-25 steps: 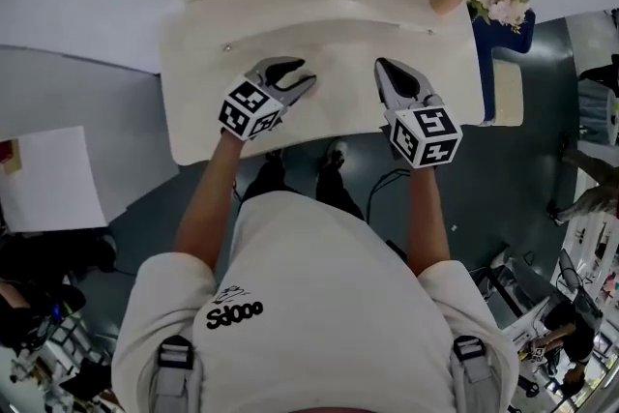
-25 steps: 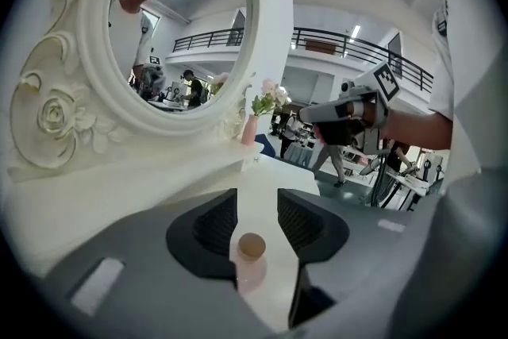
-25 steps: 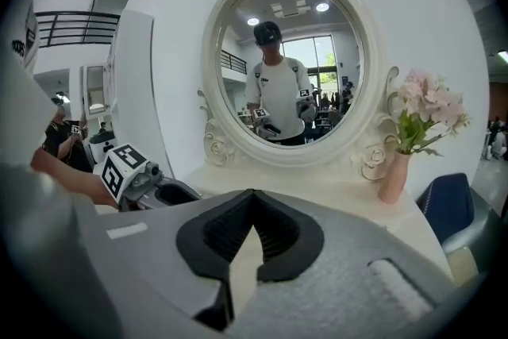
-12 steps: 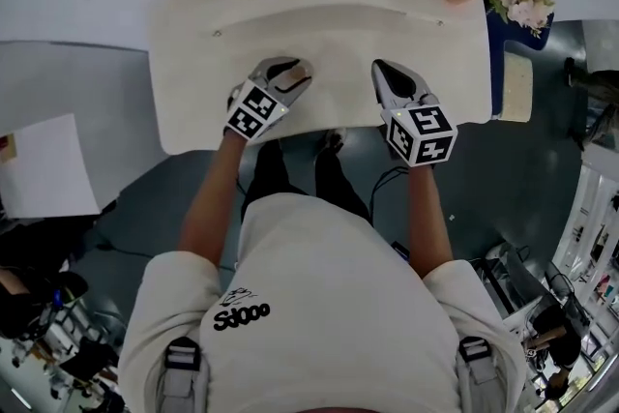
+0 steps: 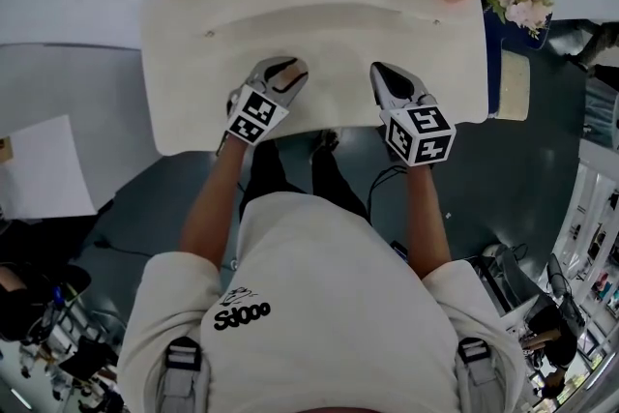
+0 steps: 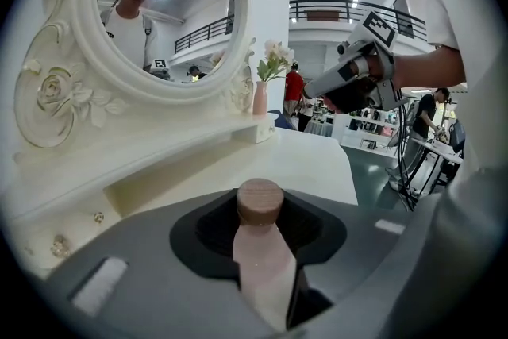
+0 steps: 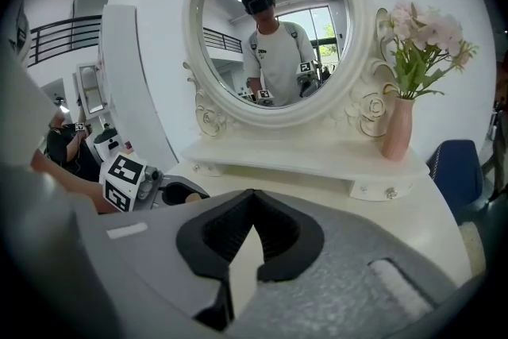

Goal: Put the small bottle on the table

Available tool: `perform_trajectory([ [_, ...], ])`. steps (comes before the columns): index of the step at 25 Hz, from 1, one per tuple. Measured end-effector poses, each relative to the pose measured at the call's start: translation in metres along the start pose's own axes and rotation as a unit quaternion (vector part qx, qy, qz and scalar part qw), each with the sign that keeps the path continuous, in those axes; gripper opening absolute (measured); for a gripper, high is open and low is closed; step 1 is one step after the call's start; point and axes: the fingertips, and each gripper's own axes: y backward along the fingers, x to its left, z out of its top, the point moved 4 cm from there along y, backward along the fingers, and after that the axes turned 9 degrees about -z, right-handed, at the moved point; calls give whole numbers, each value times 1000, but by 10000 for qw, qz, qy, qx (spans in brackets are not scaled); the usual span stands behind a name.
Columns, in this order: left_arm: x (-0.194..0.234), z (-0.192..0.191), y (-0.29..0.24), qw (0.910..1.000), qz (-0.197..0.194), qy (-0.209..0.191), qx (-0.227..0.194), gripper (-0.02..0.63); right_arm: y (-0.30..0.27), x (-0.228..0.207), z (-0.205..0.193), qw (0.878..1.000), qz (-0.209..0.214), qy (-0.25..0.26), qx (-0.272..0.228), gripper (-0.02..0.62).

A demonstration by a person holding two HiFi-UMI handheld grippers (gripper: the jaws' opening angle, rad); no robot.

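The small bottle (image 6: 262, 258), cap pointing toward the mirror (image 6: 163, 8), is being held between the left gripper (image 5: 285, 73)'s closing jaws, over the table (image 5: 338, 24) before the mirror, probably for setting down. The right gripper (image 5: 379, 73) is being kept closed and empty alongside, out of the way.

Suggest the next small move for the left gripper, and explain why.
Probably lower the small pink bottle with the round wooden cap until it stands on the white dressing table. The jaws of the left gripper are closing with that bottle between them, over bare tabletop.
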Motion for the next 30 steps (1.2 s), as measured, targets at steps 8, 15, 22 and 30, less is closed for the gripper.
perform_trajectory([
  [8, -8, 13, -3, 9997, -64, -170, 134, 152, 16, -1, 10, 9999, -59, 117, -56, 2],
  [15, -4, 62, 12, 9991, -56, -187, -377, 152, 36, -11, 33, 9984, -323, 68, -450, 2],
  [22, 14, 113, 37, 9966, 204, -250, -756, 152, 53, -17, 76, 9930, -525, 250, -1024, 2],
  [30, 50, 156, 60, 9925, 649, -208, -1016, 152, 50, -23, 114, 9875, -472, 485, -1423, 2],
])
